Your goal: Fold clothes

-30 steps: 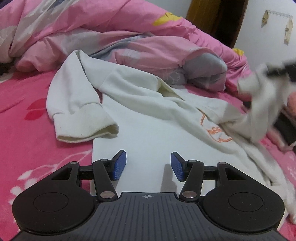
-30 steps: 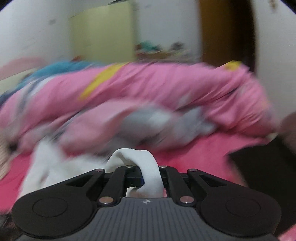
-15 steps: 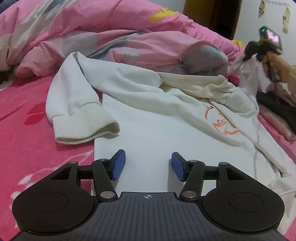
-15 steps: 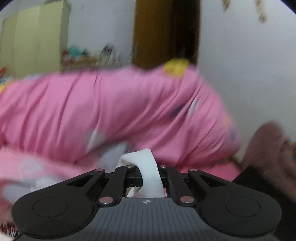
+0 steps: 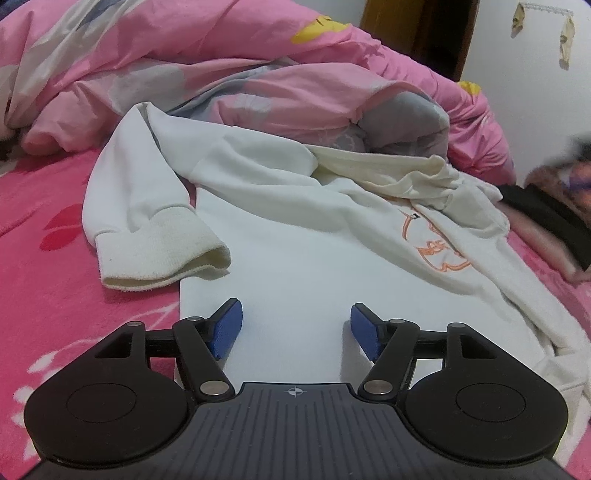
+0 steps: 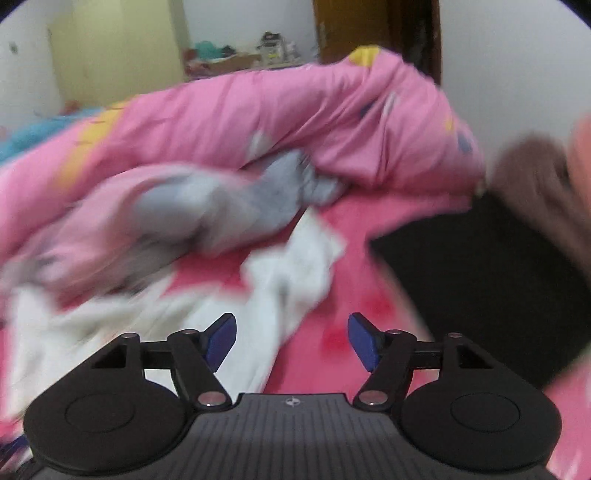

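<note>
A white sweatshirt (image 5: 295, 236) with an orange print (image 5: 436, 251) lies spread on the pink bed. Its left sleeve is bent back, the ribbed cuff (image 5: 162, 258) near my left gripper. The cream collar (image 5: 399, 173) is rumpled at the far side. My left gripper (image 5: 295, 328) hovers open over the sweatshirt's lower body, nothing between its blue pads. In the blurred right wrist view, my right gripper (image 6: 291, 339) is open and empty above the pink sheet, with the sweatshirt's white sleeve (image 6: 291, 280) lying loose just ahead and to its left.
A bunched pink and grey duvet (image 5: 258, 85) is heaped behind the sweatshirt. A black garment (image 6: 480, 280) lies on the bed to the right, also seen at the right edge as a black garment (image 5: 546, 218). A wall and a dark door frame (image 5: 424, 33) stand beyond.
My right gripper let go of the white sleeve it was holding up and opened; the sleeve now lies on the bed. The left gripper stayed open and nearly still.
</note>
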A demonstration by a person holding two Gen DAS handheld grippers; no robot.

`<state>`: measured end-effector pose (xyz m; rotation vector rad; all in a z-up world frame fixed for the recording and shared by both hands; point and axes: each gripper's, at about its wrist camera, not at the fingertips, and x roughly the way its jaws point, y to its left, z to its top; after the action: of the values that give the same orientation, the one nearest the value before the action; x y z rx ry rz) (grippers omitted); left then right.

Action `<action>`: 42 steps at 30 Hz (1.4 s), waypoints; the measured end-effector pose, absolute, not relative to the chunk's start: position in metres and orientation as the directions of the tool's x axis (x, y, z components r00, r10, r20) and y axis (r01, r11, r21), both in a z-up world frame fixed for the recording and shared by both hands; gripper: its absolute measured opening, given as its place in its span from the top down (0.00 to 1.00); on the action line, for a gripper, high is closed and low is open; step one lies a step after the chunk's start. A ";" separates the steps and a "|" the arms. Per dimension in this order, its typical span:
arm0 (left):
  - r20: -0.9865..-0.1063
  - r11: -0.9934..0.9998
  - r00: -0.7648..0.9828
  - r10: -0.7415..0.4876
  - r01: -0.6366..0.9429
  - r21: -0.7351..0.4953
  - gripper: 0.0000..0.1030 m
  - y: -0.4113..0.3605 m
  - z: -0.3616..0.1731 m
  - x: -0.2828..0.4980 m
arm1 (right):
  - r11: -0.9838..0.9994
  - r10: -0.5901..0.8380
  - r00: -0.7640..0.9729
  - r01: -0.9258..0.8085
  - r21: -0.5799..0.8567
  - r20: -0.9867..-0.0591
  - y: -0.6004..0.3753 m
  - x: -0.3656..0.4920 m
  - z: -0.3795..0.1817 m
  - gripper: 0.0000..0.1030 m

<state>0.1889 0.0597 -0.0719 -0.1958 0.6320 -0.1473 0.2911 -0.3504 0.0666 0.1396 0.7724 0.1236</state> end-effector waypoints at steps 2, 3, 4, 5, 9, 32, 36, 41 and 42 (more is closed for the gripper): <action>-0.561 0.967 0.803 -0.202 0.074 -0.243 0.37 0.062 -0.070 0.186 | 0.973 0.212 0.691 -0.087 0.213 -0.691 -0.363 0.227 0.059 0.32; -0.560 0.964 0.803 -0.205 0.067 -0.258 0.37 0.063 -0.067 0.181 | 0.970 0.229 0.687 -0.102 0.221 -0.690 -0.364 0.196 0.054 0.32; -0.559 0.960 0.803 -0.209 0.060 -0.272 0.37 0.065 -0.064 0.177 | 0.967 0.242 0.685 -0.115 0.225 -0.688 -0.364 0.166 0.048 0.32; -0.558 0.956 0.803 -0.212 0.053 -0.287 0.37 0.066 -0.061 0.173 | 0.967 0.246 0.685 -0.128 0.219 -0.686 -0.363 0.143 0.041 0.32; -0.559 0.937 0.794 -0.239 0.039 -0.346 0.37 0.073 -0.044 0.142 | 0.958 0.283 0.689 -0.243 0.155 -0.668 -0.339 0.079 0.016 0.33; -0.615 0.898 0.724 -0.312 0.012 -0.440 0.37 0.087 -0.048 0.055 | 0.681 0.441 0.764 0.057 0.730 -0.471 -0.474 0.123 -0.053 0.98; -0.628 0.903 0.706 -0.327 0.036 -0.429 0.37 0.081 -0.053 0.053 | 0.559 0.483 0.749 0.135 0.818 -0.454 -0.500 0.120 -0.088 0.95; -0.617 0.896 0.719 -0.319 0.018 -0.443 0.37 0.085 -0.056 0.058 | 0.555 0.522 0.767 0.026 0.832 -0.372 -0.490 0.090 -0.078 0.67; -0.615 0.893 0.721 -0.320 0.012 -0.450 0.39 0.086 -0.057 0.059 | 0.582 0.524 0.769 -0.009 0.813 -0.366 -0.484 0.085 -0.070 0.58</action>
<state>0.0593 0.0863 -0.0569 -0.4390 0.7480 -0.1898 0.0851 -0.4839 -0.0704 0.9072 0.6357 0.3375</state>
